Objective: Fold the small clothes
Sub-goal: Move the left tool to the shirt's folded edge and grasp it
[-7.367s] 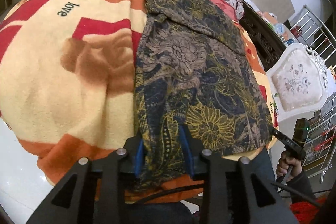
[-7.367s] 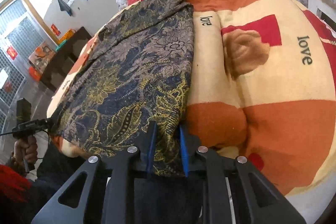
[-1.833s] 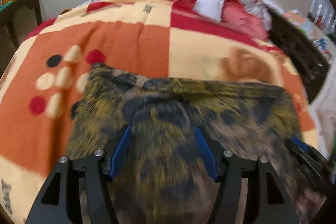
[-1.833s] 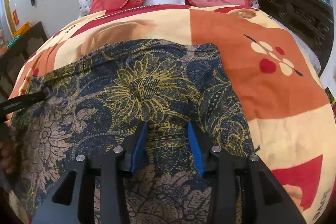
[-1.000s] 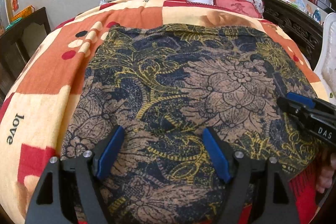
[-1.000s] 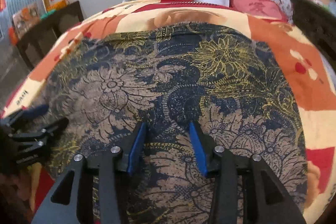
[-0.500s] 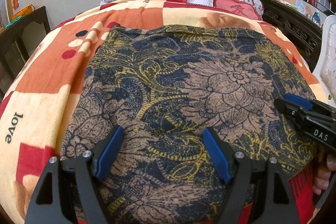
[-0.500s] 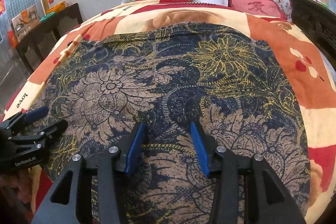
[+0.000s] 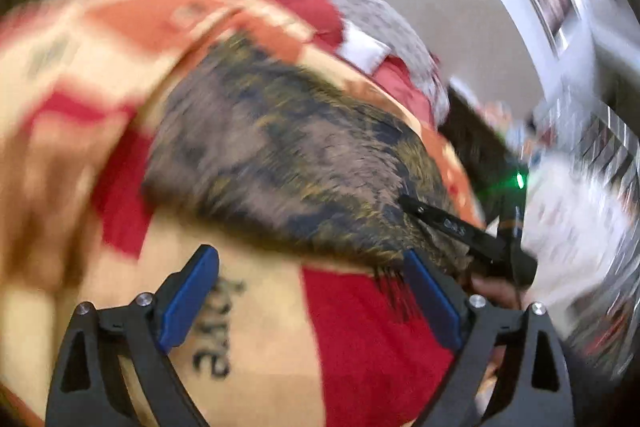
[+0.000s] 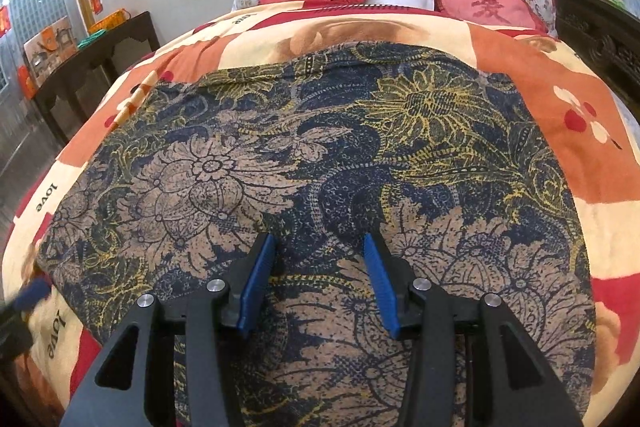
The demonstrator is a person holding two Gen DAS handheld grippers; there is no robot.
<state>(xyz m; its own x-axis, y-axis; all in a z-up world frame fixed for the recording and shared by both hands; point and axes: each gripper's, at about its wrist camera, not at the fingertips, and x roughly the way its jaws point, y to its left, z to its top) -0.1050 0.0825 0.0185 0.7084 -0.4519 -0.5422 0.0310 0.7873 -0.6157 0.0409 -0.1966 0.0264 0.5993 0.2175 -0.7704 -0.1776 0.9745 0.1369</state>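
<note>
Floral garment [image 10: 320, 155] folded on blanket [image 10: 532, 67], frame centre. Both jaws released, empty. Next: pinch one side edge squarely, fold across, smooth flat.

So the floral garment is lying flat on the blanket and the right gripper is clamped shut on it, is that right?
Not quite. The right gripper is open: the right wrist view shows its blue fingers spread apart over the floral garment, pinching nothing. The garment does lie flat on the blanket.

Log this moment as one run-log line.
stage: garment folded | floral garment: flat on blanket | left gripper: open, over blanket beside garment | right gripper: open over garment
</note>
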